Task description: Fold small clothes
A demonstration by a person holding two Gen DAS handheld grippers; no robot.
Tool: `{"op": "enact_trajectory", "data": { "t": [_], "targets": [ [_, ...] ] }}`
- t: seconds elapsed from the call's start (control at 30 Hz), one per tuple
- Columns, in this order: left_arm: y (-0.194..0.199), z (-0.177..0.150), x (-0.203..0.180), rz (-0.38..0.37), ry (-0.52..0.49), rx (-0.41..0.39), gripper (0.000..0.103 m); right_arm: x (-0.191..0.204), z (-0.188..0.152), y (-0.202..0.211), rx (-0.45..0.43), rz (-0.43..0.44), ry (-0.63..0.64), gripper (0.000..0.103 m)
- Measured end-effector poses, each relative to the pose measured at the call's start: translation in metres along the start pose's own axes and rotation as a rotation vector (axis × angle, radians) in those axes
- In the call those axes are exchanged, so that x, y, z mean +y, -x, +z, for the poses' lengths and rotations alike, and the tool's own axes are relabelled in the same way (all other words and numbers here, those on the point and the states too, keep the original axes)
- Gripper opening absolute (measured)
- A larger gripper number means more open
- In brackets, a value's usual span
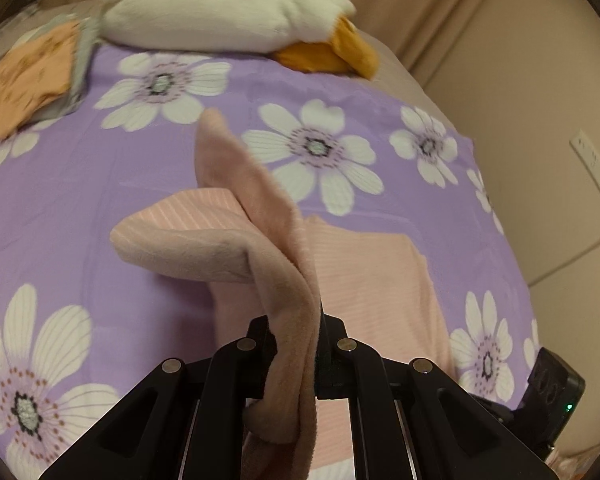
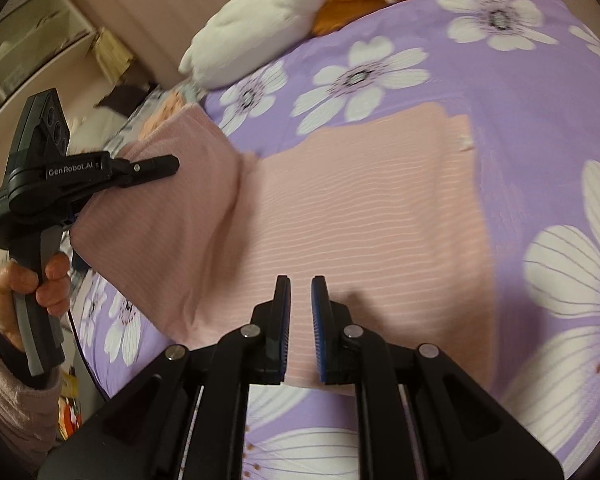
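A pink striped garment (image 2: 360, 208) lies spread on the purple flowered bed sheet (image 2: 520, 100). My left gripper (image 1: 296, 344) is shut on the garment's left edge (image 1: 276, 248) and holds it lifted, folded over the rest. That gripper also shows in the right wrist view (image 2: 156, 166), held in a hand at the left. My right gripper (image 2: 301, 300) hovers just above the garment's near edge with its jaws a small gap apart and nothing between them.
A white and orange plush toy (image 1: 228, 8) lies at the far end of the bed. An orange folded cloth (image 1: 24, 76) lies at the far left. A beige curtain and wall with a socket (image 1: 596, 168) stand to the right. Shelves (image 2: 32, 40) stand left of the bed.
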State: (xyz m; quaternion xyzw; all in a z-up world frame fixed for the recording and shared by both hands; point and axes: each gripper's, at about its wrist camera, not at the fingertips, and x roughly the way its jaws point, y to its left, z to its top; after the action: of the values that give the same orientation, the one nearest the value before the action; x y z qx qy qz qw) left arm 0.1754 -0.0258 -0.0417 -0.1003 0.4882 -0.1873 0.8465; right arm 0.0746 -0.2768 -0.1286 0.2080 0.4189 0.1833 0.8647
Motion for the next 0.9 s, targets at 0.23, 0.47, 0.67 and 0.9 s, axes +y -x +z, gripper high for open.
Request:
{"op": "enact_trajectory", "data": {
  "t": [0.23, 0.47, 0.67, 0.9],
  "targets": [
    [-0.045, -0.012, -0.040, 0.016, -0.040, 0.082, 0.007, -0.034, -0.001, 0.013, -0.033, -0.007, -0.107, 0.013],
    [-0.085, -0.033, -0.064, 0.063, -0.061, 0.175, 0.026, -0.059, -0.007, 0.019, -0.049, 0.016, -0.224, 0.030],
    [-0.072, -0.039, -0.081, -0.035, -0.130, 0.171, 0.041, -0.065, -0.006, 0.026, -0.078, 0.069, -0.273, 0.035],
    [-0.045, -0.043, -0.067, -0.086, -0.136, 0.108, 0.041, -0.058, 0.008, 0.015, -0.053, 0.130, -0.259, 0.043]
  ]
}}
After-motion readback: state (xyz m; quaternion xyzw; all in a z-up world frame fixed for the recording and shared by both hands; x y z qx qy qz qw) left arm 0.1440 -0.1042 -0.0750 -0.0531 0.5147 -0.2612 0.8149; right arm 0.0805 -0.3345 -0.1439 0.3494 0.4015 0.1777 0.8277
